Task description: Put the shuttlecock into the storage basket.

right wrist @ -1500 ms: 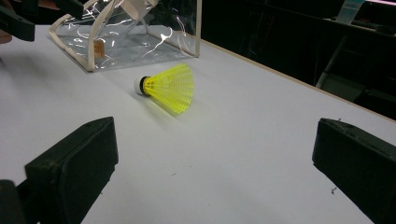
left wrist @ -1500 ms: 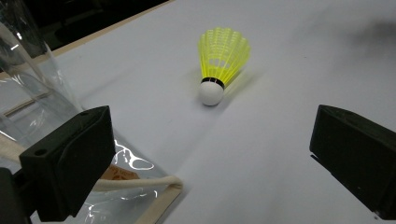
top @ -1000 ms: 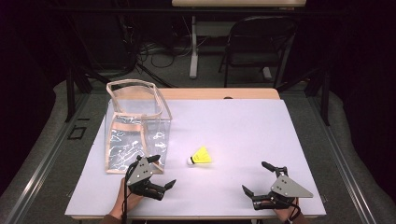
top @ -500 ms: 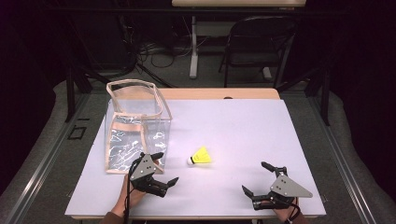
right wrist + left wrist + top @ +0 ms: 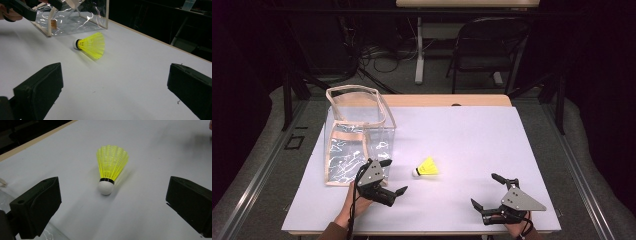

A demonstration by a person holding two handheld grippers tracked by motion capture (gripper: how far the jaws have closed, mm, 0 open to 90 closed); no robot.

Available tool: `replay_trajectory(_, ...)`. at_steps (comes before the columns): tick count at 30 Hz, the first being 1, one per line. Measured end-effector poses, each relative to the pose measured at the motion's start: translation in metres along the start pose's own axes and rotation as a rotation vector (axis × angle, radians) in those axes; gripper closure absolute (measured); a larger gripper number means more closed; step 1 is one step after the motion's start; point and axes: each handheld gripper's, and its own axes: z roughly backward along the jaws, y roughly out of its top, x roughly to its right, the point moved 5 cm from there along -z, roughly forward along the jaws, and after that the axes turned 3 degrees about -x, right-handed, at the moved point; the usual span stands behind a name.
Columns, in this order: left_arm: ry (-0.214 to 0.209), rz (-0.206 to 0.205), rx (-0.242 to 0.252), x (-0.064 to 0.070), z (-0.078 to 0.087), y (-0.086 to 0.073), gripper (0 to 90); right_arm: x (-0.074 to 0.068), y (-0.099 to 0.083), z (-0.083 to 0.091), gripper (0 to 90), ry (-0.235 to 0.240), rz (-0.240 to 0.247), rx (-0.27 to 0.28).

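No readable text, labels, brand marks, nos. or signs anywhere in these views.
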Motion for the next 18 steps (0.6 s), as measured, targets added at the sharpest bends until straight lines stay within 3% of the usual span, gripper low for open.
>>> replay_trajectory(9, -0.028, -0.008, -0.025, -0.0003, -0.0086, 0.0069, 0.0, 0.0002, -0.0002, 0.0002, 0.0, 0.001, -0.001, -0.001)
replay_trajectory(18, -0.026, -0.013, -0.044, -0.0012, -0.0111, 0.0078, 0.0, -0.0001, -0.0003, 0.0002, 0.0, 0.003, 0.0, -0.005)
